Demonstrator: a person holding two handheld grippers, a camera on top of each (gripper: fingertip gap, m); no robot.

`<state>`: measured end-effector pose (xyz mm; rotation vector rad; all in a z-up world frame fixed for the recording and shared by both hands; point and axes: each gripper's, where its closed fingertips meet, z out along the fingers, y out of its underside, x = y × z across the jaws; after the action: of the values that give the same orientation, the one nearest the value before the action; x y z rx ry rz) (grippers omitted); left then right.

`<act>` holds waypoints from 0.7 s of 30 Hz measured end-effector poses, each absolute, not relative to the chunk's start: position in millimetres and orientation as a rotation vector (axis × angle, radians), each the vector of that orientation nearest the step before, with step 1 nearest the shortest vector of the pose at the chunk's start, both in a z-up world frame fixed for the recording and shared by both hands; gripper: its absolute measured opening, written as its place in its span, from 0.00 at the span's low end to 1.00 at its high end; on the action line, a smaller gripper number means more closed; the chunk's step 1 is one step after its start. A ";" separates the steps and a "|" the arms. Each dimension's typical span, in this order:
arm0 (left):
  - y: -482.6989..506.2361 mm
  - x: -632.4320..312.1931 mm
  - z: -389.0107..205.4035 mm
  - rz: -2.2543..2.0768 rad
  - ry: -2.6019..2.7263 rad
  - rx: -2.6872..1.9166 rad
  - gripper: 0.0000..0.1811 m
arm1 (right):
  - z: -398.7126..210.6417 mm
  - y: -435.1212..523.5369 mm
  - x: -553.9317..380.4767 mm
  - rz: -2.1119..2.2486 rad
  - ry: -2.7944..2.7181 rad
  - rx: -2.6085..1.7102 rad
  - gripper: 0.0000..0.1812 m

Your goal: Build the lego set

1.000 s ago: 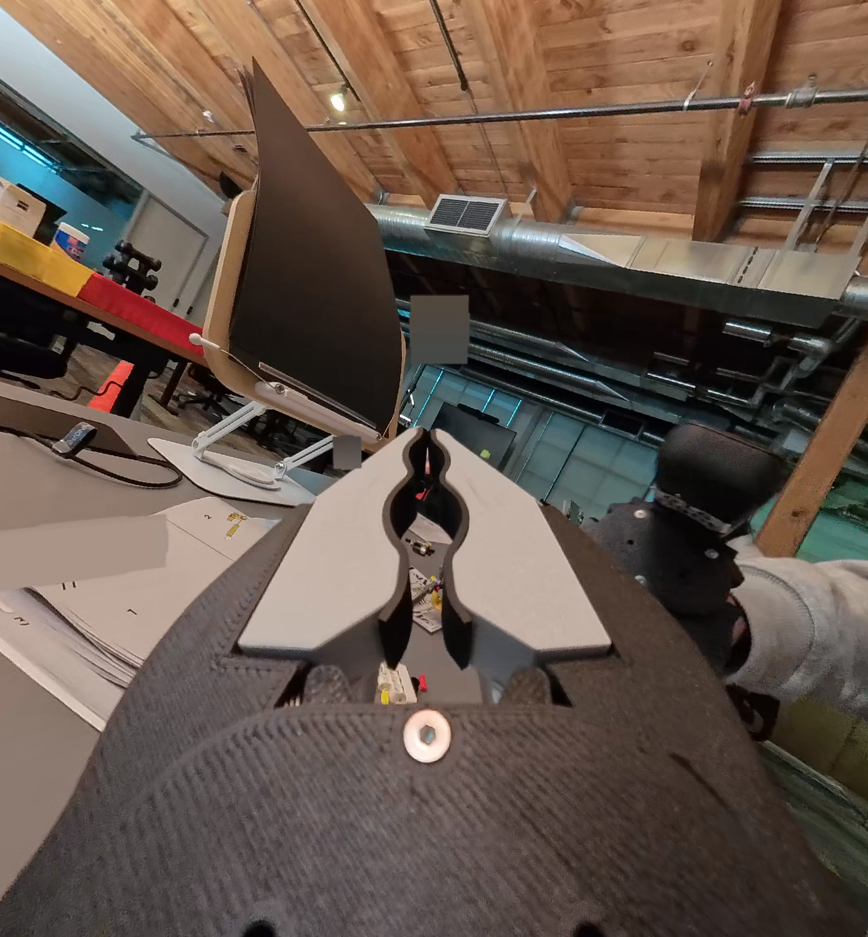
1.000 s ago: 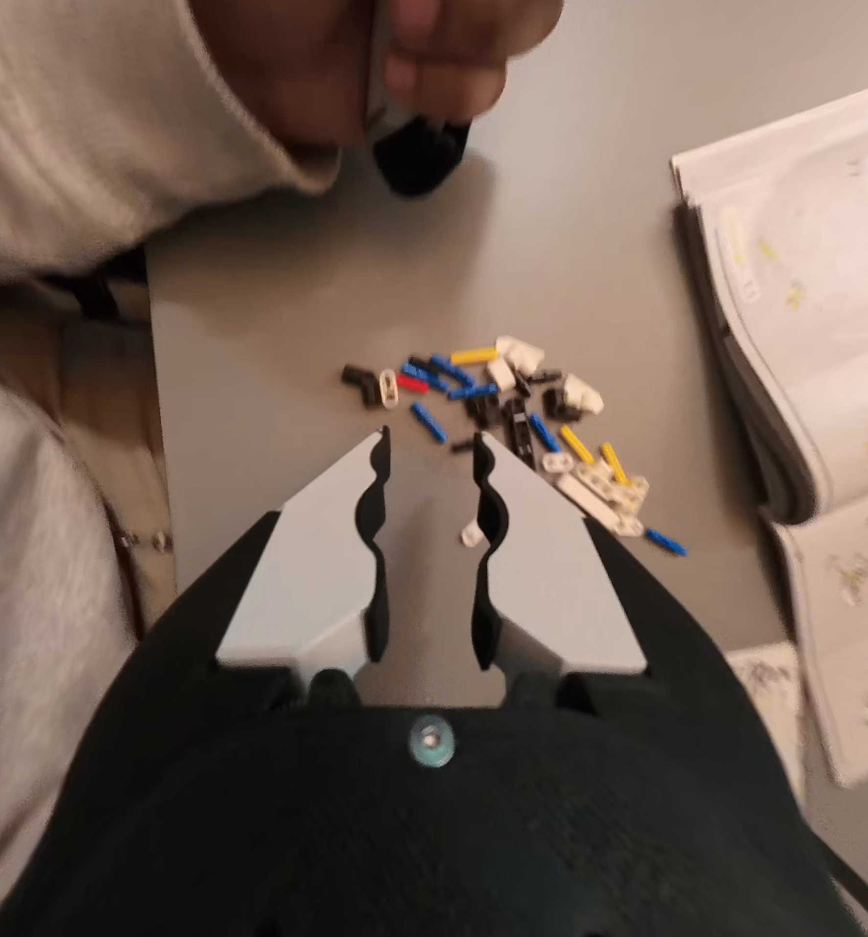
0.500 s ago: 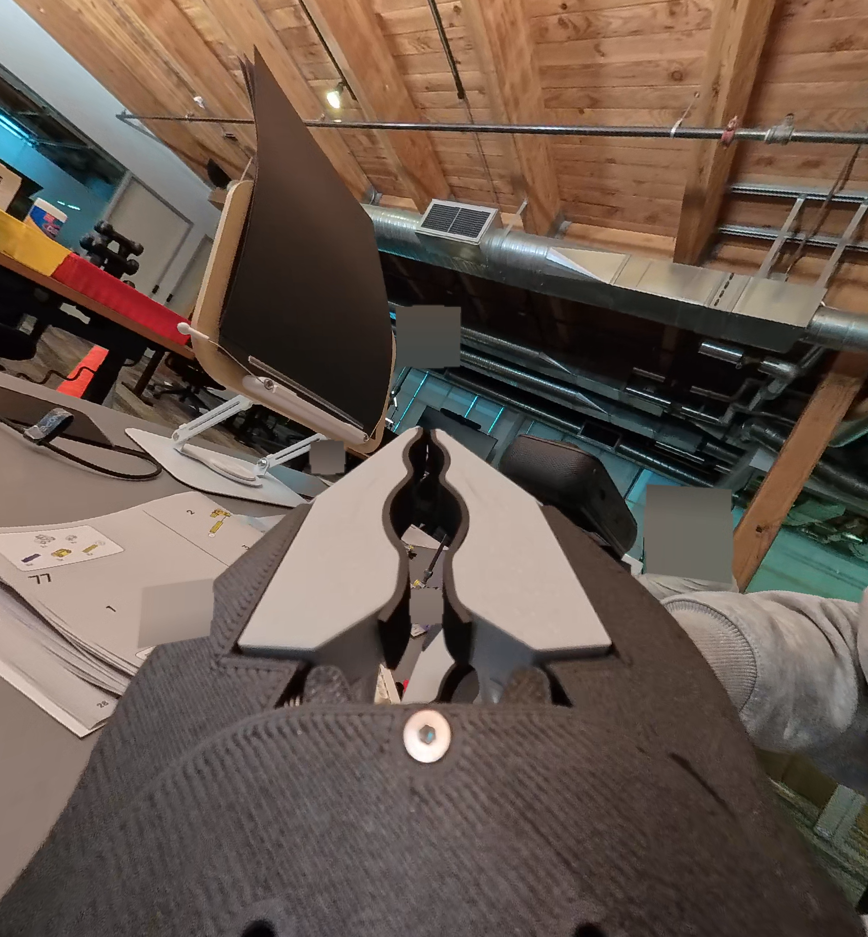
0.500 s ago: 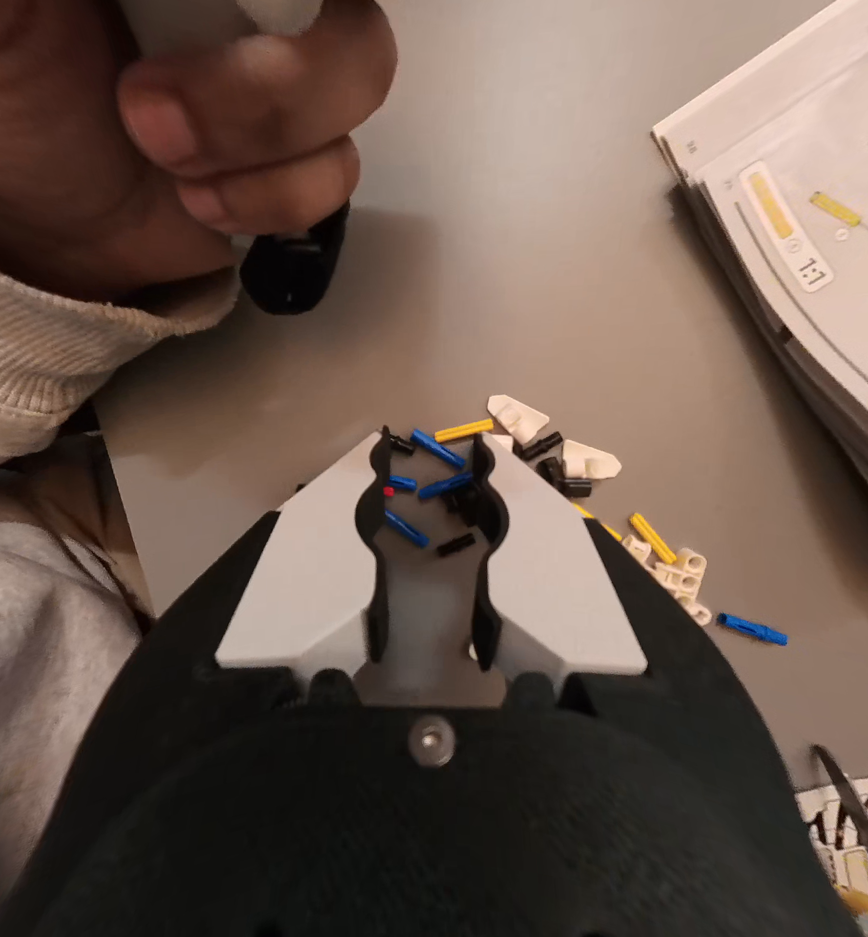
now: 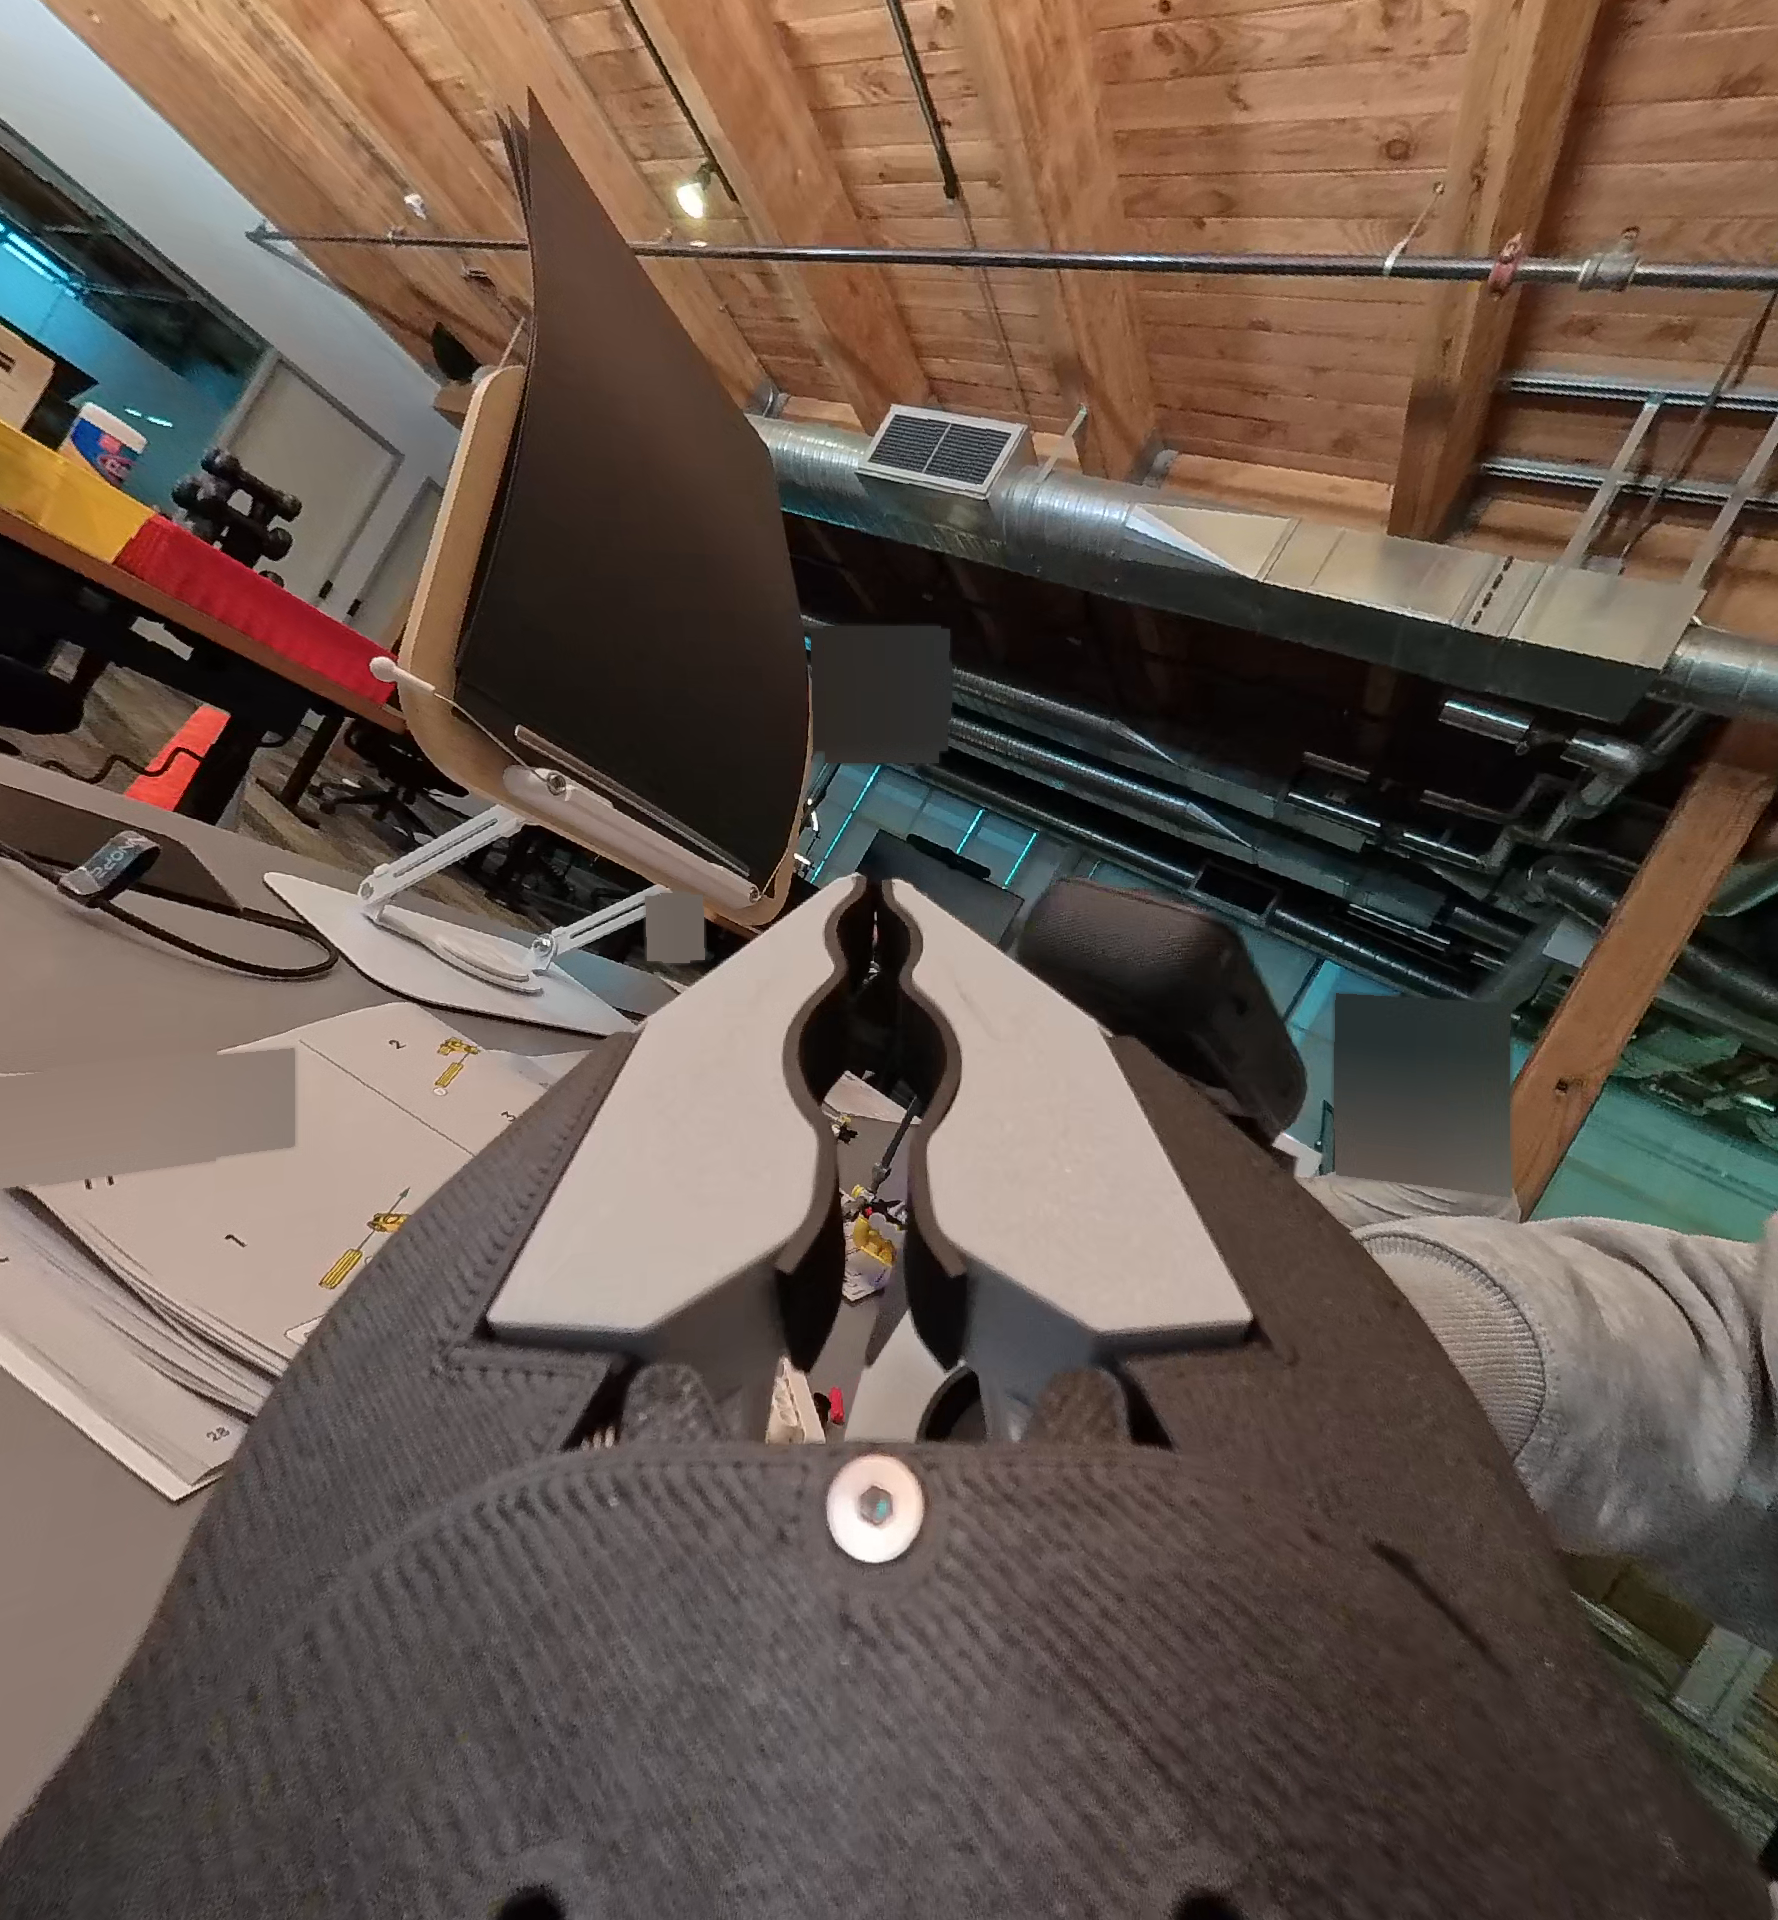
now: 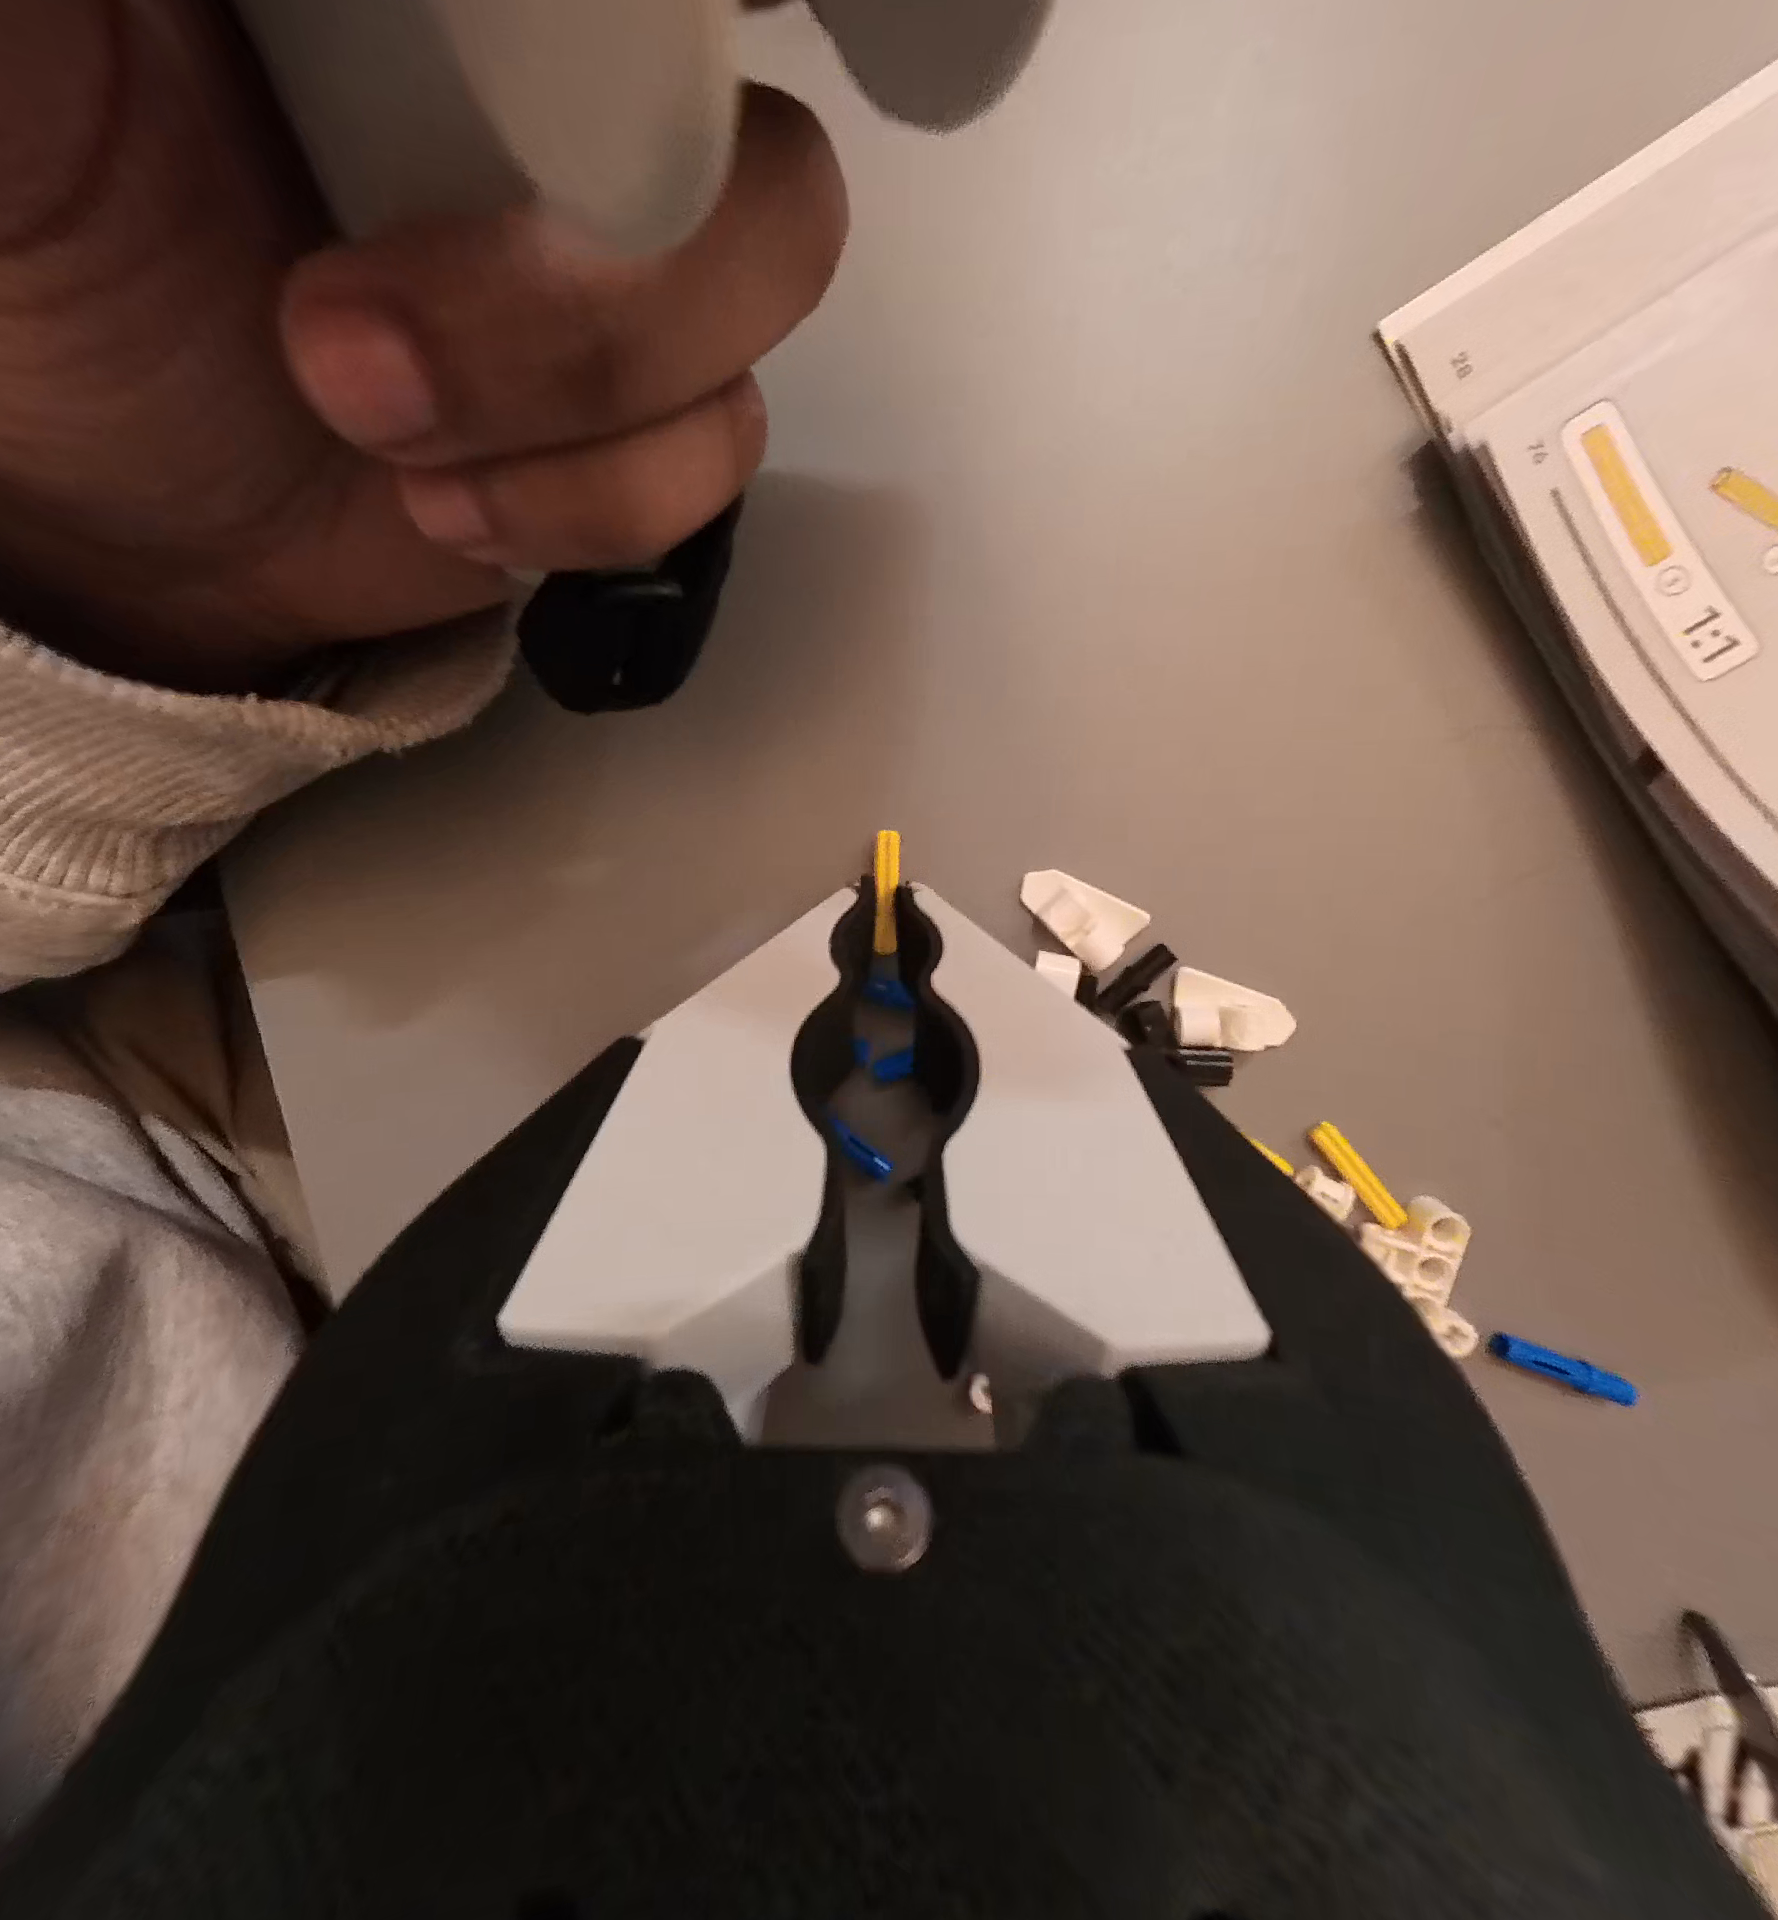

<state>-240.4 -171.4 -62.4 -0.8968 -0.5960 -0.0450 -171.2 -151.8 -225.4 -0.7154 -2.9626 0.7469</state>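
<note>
My right gripper (image 6: 886, 896) is shut on a thin yellow lego axle (image 6: 886, 873), which sticks out past the fingertips just above the grey table (image 6: 1124, 623). Loose lego pieces lie under and right of it: blue pins (image 6: 859, 1141), white panels (image 6: 1082, 914), a second yellow axle (image 6: 1358, 1174), white connectors (image 6: 1415, 1257) and a lone blue pin (image 6: 1560, 1374). My left gripper (image 5: 877, 888) is shut with nothing between its fingers and tilts up toward the ceiling. Through its gap a small part-built lego model (image 5: 869, 1236) shows on the table.
The open instruction booklet (image 6: 1695, 623) lies to the right of the pile; it also shows in the left wrist view (image 5: 345, 1195). A tablet on a stand (image 5: 636, 623) stands behind it. A hand (image 6: 552, 364) holding a grip handle hangs over the table's near left.
My right gripper has come down onto the pile and closed from wide open onto the yellow axle. The left gripper stays shut and has barely shifted.
</note>
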 end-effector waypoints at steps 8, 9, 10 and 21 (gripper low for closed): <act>-143.7 -223.7 -65.2 -0.268 -0.522 -0.960 0.03 | -140.8 -112.3 -193.7 0.825 -2.529 -0.473 0.01; -133.7 -220.5 -70.3 -0.334 -0.522 -1.000 0.05 | -129.0 -104.2 -195.4 0.816 -2.467 -0.454 0.01; -123.7 -215.7 -75.2 -0.395 -0.517 -1.043 0.09 | -118.1 -97.7 -195.7 0.814 -2.414 -0.434 0.01; -110.2 -172.9 -59.9 -0.721 -0.314 -0.997 0.06 | -80.0 -91.7 -174.2 0.647 -2.125 -0.116 0.01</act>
<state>-172.9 -110.2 -59.9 -0.9969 -0.3143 -0.7211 -174.2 -91.7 -80.0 -0.1156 -2.1248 0.6473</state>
